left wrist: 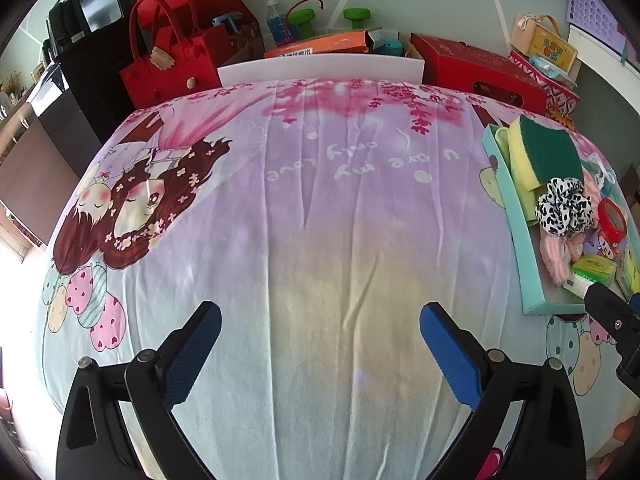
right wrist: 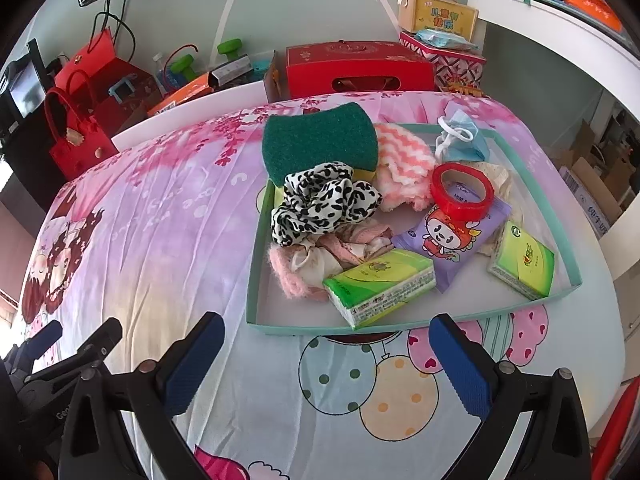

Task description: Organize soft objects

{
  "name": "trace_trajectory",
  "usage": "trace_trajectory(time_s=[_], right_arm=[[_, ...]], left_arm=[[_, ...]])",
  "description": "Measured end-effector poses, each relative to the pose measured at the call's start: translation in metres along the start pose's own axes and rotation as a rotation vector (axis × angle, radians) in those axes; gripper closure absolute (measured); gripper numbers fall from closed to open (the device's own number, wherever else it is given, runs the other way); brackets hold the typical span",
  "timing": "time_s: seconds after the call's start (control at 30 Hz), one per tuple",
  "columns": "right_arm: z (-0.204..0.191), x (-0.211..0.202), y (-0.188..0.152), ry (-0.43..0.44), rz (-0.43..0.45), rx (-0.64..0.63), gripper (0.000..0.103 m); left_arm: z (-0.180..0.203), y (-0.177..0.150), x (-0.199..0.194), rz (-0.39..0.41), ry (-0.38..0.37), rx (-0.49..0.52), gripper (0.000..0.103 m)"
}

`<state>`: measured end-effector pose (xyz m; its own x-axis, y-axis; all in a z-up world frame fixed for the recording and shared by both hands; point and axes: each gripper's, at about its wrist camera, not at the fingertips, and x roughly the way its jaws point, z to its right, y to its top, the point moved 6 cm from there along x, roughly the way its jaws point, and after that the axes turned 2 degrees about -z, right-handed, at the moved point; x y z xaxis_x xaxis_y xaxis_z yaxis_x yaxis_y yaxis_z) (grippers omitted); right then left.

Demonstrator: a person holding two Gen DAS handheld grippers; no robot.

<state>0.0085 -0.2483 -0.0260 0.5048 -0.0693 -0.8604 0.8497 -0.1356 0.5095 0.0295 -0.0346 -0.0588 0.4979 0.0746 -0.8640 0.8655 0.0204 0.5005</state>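
A teal tray (right wrist: 256, 276) on the cartoon bedsheet holds a green-and-yellow sponge (right wrist: 320, 140), a leopard scrunchie (right wrist: 320, 204), pink fuzzy scrunchies (right wrist: 304, 268), a pink-and-white knit cloth (right wrist: 404, 156), a red tape roll (right wrist: 462, 190), a purple wipes pack (right wrist: 444, 240), two green tissue packs (right wrist: 380, 284) and a blue face mask (right wrist: 464, 136). My right gripper (right wrist: 326, 360) is open and empty, just in front of the tray. My left gripper (left wrist: 320, 354) is open and empty over bare sheet, left of the tray (left wrist: 524, 248).
Red bags (left wrist: 168, 60), a red gift box (left wrist: 476, 68), an orange box (left wrist: 320, 46) and green dumbbells (left wrist: 328, 18) stand beyond the far edge. A white board (left wrist: 320, 68) lies at the far edge. Black furniture (left wrist: 80, 80) is at left.
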Motion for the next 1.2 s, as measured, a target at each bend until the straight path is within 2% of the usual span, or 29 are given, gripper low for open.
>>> trace_trajectory(time_s=[1.2], right_arm=[[0.01,0.008,-0.001,-0.005,-0.003,0.015,0.0]], left_arm=[[0.0,0.001,0.011,-0.041,0.03,0.012,0.004]])
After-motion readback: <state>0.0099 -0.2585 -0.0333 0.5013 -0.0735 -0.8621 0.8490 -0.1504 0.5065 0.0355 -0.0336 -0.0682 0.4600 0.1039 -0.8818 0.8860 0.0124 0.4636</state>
